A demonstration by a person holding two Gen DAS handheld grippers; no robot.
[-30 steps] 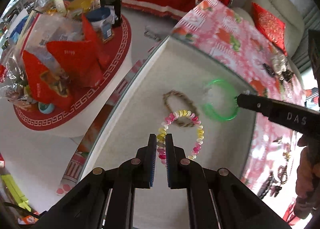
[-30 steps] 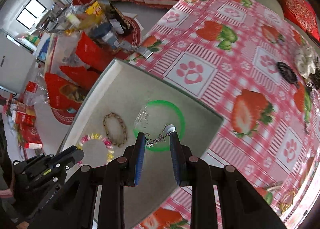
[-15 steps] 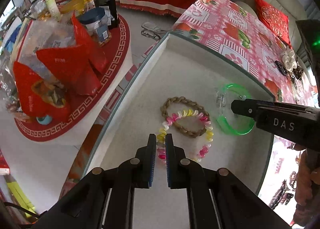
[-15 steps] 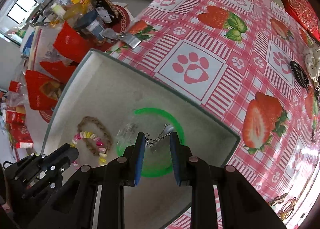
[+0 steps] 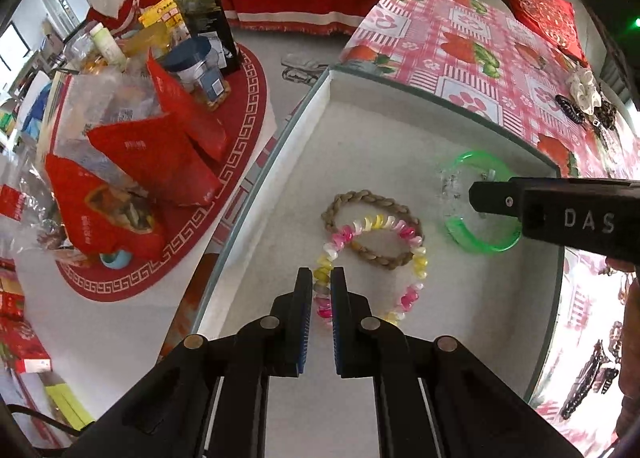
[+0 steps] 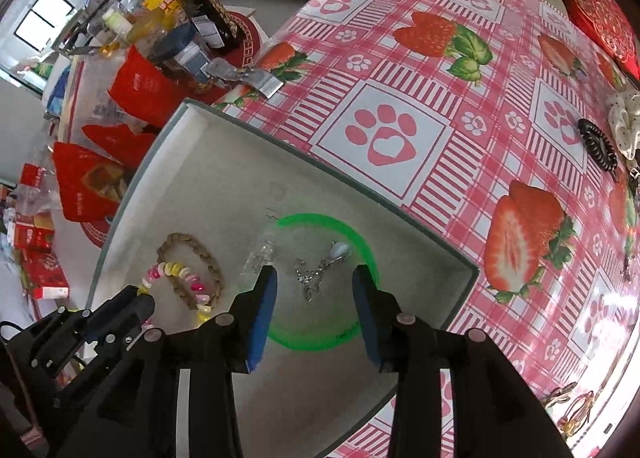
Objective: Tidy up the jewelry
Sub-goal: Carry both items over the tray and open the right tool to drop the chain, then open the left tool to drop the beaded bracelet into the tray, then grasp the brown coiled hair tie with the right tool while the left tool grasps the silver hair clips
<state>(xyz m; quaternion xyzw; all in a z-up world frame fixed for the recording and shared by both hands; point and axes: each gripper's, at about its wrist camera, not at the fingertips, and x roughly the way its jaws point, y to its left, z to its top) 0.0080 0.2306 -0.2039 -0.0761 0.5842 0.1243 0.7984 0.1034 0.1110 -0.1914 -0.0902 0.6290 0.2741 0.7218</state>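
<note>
A grey box (image 5: 360,130) (image 6: 224,162) holds a braided tan bracelet (image 5: 372,226) (image 6: 188,246), a pink, yellow and white spiral bracelet (image 5: 404,234) (image 6: 176,274) and a green bangle (image 5: 480,242) (image 6: 344,226). A silver chain with a pale pendant (image 6: 320,270) lies inside the bangle. My left gripper (image 5: 321,282) is shut on the spiral bracelet, low over the box floor. My right gripper (image 6: 314,286) is open over the chain and holds nothing; it shows from the side in the left wrist view (image 5: 560,210).
The box sits on a table with a pink strawberry and paw cloth (image 6: 400,98). Hair ties and a scrunchie (image 6: 600,138) lie at the cloth's right. More jewelry (image 6: 568,410) lies at the lower right. A low round table with red bags (image 5: 132,162) stands left.
My right gripper has opened and the silver chain now lies inside the green bangle. My left gripper stays shut on the spiral bracelet and has come closer over the box.
</note>
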